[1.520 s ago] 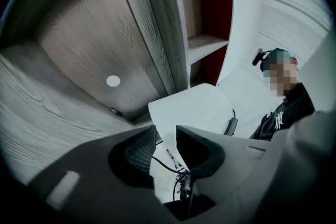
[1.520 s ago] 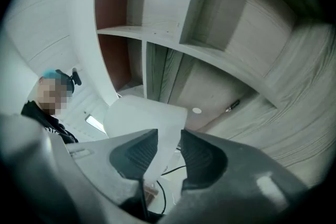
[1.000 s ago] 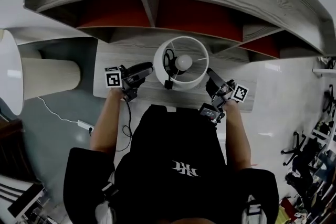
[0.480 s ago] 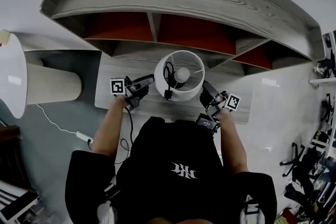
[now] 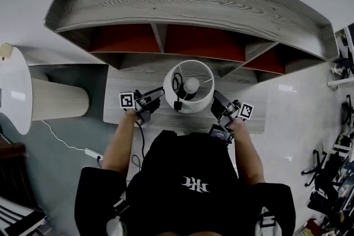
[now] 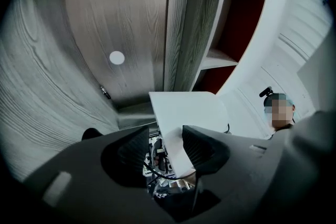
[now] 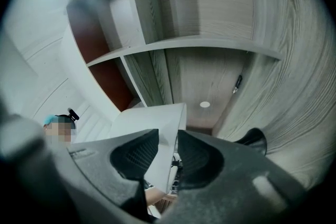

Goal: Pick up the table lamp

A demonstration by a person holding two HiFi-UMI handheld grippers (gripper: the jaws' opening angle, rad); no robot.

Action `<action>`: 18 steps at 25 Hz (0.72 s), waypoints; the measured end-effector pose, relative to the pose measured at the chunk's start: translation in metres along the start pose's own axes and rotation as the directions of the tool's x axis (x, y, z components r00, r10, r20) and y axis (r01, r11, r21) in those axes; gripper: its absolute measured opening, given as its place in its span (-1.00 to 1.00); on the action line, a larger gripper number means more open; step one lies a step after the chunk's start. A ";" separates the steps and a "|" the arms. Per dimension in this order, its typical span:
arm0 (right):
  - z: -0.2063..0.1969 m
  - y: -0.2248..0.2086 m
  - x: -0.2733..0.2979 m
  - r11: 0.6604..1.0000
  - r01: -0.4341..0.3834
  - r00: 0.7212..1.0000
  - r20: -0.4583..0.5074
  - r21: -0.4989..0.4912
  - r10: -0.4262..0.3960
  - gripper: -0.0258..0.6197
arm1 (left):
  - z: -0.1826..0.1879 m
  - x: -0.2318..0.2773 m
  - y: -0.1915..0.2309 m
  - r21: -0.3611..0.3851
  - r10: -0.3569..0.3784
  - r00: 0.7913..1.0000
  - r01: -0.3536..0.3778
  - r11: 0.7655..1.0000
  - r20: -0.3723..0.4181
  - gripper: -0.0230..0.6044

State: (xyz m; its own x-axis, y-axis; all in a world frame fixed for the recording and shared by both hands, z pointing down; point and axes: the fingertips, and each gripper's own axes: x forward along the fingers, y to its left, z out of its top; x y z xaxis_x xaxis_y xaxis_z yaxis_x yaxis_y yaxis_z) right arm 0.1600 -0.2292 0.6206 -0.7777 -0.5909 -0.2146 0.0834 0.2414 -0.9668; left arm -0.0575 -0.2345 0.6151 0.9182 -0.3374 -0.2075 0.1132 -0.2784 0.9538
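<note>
1. Closing on the table lamp (image 5: 194,109) from its left side, the left gripper (image 6: 165,132) has the wall of the white shade (image 6: 186,110) between its jaws. One pad lies against the shade, and the other stands off it with a gap showing.
2. The right gripper (image 7: 168,134) comes at the lamp from the opposite side, and its jaws are narrowing too. The shade wall stands between them with a pad close on either face, but I see no firm pinch.
3. The lamp stands upright on the grey wooden table (image 5: 117,101), which spreads out to both sides of it. The shelf unit (image 5: 188,3) is just behind the lamp.
4. Count: two grippers, one table lamp, one bulb (image 5: 191,84) inside its shade, and one shelf unit with three red-backed compartments.
</note>
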 end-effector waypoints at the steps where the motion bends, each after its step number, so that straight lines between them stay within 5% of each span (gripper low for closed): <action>1: -0.001 0.001 0.000 1.000 -0.002 1.000 0.000 -0.007 0.002 -0.56 | 0.000 0.000 0.000 -0.001 -0.001 1.000 0.001 1.000 0.002 -0.33; 8: -0.001 0.001 -0.004 0.999 0.016 1.000 0.016 -0.031 -0.015 -0.57 | -0.001 0.002 -0.008 -0.002 -0.032 0.999 0.032 0.999 -0.010 -0.51; 18: -0.004 0.001 -0.003 0.997 0.049 0.999 -0.010 -0.061 -0.050 -0.57 | -0.002 0.000 -0.005 0.008 0.022 0.999 -0.022 1.000 -0.032 -0.53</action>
State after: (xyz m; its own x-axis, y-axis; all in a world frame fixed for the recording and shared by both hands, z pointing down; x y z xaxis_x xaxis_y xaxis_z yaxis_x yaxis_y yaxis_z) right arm 0.1598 -0.2236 0.6204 -0.7870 -0.5946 -0.1646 0.0065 0.2587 -0.9659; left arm -0.0571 -0.2311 0.6107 0.9323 -0.3143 -0.1789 0.0898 -0.2780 0.9564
